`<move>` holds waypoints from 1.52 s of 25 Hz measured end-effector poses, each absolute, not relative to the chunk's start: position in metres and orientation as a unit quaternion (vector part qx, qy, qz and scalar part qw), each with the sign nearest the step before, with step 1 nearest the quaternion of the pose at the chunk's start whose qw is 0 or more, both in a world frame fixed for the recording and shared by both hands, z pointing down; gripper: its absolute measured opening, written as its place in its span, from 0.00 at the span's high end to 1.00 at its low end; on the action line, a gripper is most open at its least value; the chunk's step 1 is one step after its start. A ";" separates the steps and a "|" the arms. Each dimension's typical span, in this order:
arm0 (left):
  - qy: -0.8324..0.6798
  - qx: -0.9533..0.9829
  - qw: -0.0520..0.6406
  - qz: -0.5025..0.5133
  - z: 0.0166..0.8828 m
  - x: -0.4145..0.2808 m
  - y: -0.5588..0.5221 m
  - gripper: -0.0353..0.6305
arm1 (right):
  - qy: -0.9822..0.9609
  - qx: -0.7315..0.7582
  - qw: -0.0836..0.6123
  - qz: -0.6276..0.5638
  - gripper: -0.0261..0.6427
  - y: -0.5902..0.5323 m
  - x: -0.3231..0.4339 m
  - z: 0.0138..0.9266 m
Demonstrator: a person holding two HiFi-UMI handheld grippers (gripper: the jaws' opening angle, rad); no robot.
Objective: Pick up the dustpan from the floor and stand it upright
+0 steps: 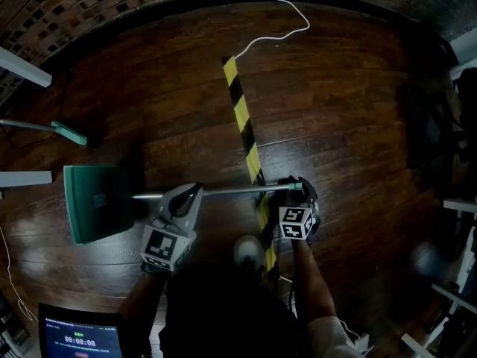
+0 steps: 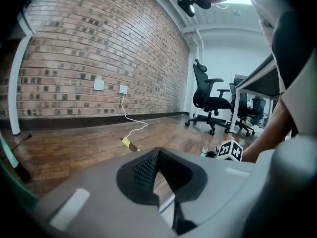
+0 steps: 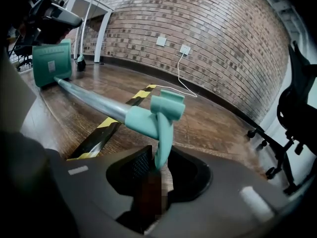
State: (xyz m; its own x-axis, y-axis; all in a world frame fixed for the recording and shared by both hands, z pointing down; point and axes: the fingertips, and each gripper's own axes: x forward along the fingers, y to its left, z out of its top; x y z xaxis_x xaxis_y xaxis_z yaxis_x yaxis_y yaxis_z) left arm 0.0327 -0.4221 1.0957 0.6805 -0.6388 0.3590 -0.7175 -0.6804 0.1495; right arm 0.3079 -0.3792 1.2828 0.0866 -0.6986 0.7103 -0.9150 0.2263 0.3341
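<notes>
Floor: dark wood, crossed by a yellow-black tape stripe.
Dustpan: green pan, metal shaft, lying flat on floor.
Left claw: narrow, clamped on shaft.
Right claw: holds teal end loop, clear only in right gripper view.

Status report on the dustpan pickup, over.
Right hand-held gripper on handle loop; left hand-held gripper astride pole, grip unclear. Dustpan flat on floor. Nothing blocking.

An office: swivel chairs, desks, brick wall.
</notes>
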 end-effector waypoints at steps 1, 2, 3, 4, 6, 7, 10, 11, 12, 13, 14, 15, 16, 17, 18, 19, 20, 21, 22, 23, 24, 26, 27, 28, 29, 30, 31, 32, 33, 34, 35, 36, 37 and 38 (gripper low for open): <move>-0.376 0.906 0.138 0.140 1.090 0.030 -0.421 0.95 | -0.660 0.611 0.417 0.131 0.80 -0.378 0.308 1.277; -0.377 0.905 0.136 0.139 1.083 0.027 -0.420 0.95 | -0.658 0.613 0.418 0.131 0.80 -0.376 0.308 1.269; -0.379 0.905 0.135 0.138 1.074 0.025 -0.419 0.95 | -0.656 0.615 0.418 0.129 0.80 -0.374 0.308 1.259; -0.380 0.905 0.136 0.137 1.065 0.023 -0.416 0.95 | -0.656 0.615 0.418 0.126 0.80 -0.372 0.308 1.246; -0.386 0.902 0.140 0.135 1.045 0.017 -0.410 0.95 | -0.657 0.615 0.420 0.116 0.81 -0.369 0.308 1.218; -0.390 0.900 0.143 0.133 1.034 0.014 -0.408 0.95 | -0.659 0.615 0.420 0.110 0.81 -0.369 0.308 1.201; -0.398 0.894 0.156 0.133 0.996 0.008 -0.403 0.95 | -0.658 0.617 0.422 0.092 0.82 -0.374 0.312 1.140; -0.398 0.893 0.160 0.133 0.981 0.007 -0.402 0.95 | -0.656 0.619 0.422 0.087 0.82 -0.375 0.314 1.118; -0.397 0.893 0.164 0.134 0.965 0.007 -0.399 0.95 | -0.655 0.622 0.421 0.083 0.83 -0.377 0.317 1.095; -0.396 0.893 0.166 0.134 0.948 0.008 -0.398 0.95 | -0.653 0.625 0.420 0.080 0.83 -0.378 0.319 1.073; -0.394 0.894 0.165 0.133 0.929 0.008 -0.397 0.95 | -0.652 0.627 0.420 0.076 0.83 -0.380 0.320 1.050; -0.393 0.896 0.161 0.131 0.907 0.010 -0.397 0.95 | -0.652 0.628 0.420 0.070 0.84 -0.381 0.321 1.027; -0.391 0.897 0.158 0.129 0.884 0.011 -0.397 0.95 | -0.652 0.628 0.421 0.062 0.84 -0.383 0.321 1.002; -0.390 0.899 0.156 0.127 0.859 0.012 -0.398 0.95 | -0.653 0.627 0.421 0.053 0.83 -0.386 0.320 0.977; -0.389 0.899 0.157 0.125 0.836 0.012 -0.398 0.95 | -0.654 0.627 0.421 0.046 0.83 -0.388 0.317 0.953; -0.390 0.899 0.159 0.124 0.817 0.012 -0.399 0.95 | -0.656 0.626 0.421 0.039 0.83 -0.392 0.315 0.932; -0.391 0.898 0.157 0.123 0.804 0.012 -0.402 0.95 | -0.658 0.624 0.420 0.032 0.83 -0.396 0.312 0.918; -0.393 0.897 0.157 0.123 0.794 0.013 -0.406 0.95 | -0.661 0.621 0.420 0.026 0.82 -0.402 0.310 0.908; -0.396 0.895 0.161 0.124 0.784 0.014 -0.411 0.95 | -0.665 0.618 0.419 0.019 0.81 -0.408 0.306 0.899; -0.400 0.893 0.165 0.122 0.770 0.014 -0.415 0.95 | -0.668 0.614 0.420 0.013 0.81 -0.412 0.300 0.887; -0.402 0.892 0.165 0.120 0.753 0.012 -0.416 0.95 | -0.670 0.610 0.423 0.007 0.80 -0.413 0.294 0.871; -0.407 0.892 0.160 0.114 0.715 0.007 -0.416 0.95 | -0.672 0.603 0.430 -0.004 0.80 -0.410 0.280 0.835; -0.410 0.892 0.157 0.111 0.699 0.003 -0.416 0.95 | -0.674 0.599 0.433 -0.009 0.79 -0.409 0.272 0.819; -0.414 0.891 0.154 0.109 0.684 -0.001 -0.416 0.95 | -0.677 0.594 0.435 -0.016 0.78 -0.408 0.263 0.806; -0.419 0.889 0.152 0.106 0.672 -0.006 -0.415 0.95 | -0.681 0.586 0.439 -0.024 0.78 -0.407 0.254 0.795; -0.425 0.886 0.151 0.104 0.660 -0.013 -0.414 0.95 | -0.687 0.573 0.445 -0.036 0.77 -0.406 0.242 0.784; -0.434 0.882 0.152 0.100 0.649 -0.020 -0.413 0.95 | -0.695 0.556 0.452 -0.051 0.76 -0.405 0.227 0.775; -0.444 0.877 0.154 0.097 0.639 -0.029 -0.411 0.95 | -0.706 0.535 0.459 -0.068 0.76 -0.404 0.209 0.766; -0.455 0.872 0.155 0.095 0.630 -0.038 -0.409 0.95 | -0.718 0.512 0.464 -0.085 0.76 -0.403 0.189 0.757; -0.464 0.867 0.156 0.094 0.621 -0.048 -0.407 0.95 | -0.731 0.490 0.464 -0.101 0.75 -0.402 0.168 0.749; -0.473 0.862 0.155 0.095 0.614 -0.056 -0.404 0.95 | -0.742 0.472 0.463 -0.115 0.74 -0.402 0.148 0.741; -0.481 0.858 0.156 0.095 0.608 -0.064 -0.401 0.95 | -0.750 0.456 0.461 -0.126 0.73 -0.402 0.130 0.735; -0.488 0.853 0.158 0.094 0.604 -0.071 -0.398 0.95 | -0.758 0.443 0.459 -0.136 0.71 -0.401 0.114 0.729; -0.495 0.848 0.160 0.095 0.600 -0.078 -0.395 0.95 | -0.764 0.432 0.458 -0.142 0.71 -0.400 0.100 0.725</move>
